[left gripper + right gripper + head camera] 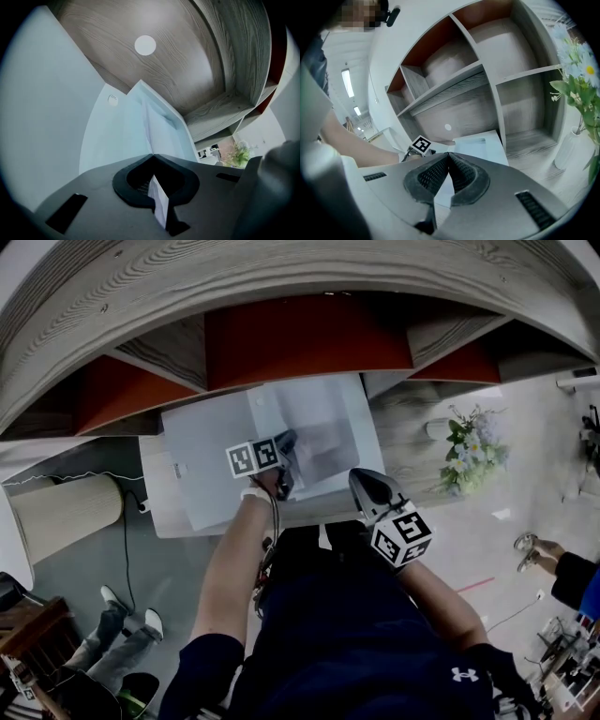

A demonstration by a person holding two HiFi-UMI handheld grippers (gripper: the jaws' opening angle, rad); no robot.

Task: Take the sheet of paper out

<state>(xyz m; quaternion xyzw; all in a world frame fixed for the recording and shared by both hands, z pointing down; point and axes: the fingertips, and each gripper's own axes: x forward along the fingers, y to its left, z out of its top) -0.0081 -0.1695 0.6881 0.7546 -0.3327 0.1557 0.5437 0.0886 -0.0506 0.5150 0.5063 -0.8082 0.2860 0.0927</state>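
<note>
A white printer (202, 460) stands on the wooden desk under the shelves. My left gripper (286, 457) reaches over its top. In the left gripper view the sheet of paper (160, 200) runs edge-on between the jaws, and my left gripper (153, 155) is shut on it; the sheet goes on beyond the tips into the printer's tray (161, 126). My right gripper (359, 479) hangs just to the right, in front of the printer. Its jaws meet at the tips, shut with nothing between them (448, 153). The printer (483, 145) lies ahead of it.
A vase of white and yellow flowers (472, 451) stands on the desk to the right of the printer. Wooden shelves with red backs (305, 338) rise behind. A beige cabinet (61, 512) sits at the left. Another person's legs (112, 643) show on the floor at the lower left.
</note>
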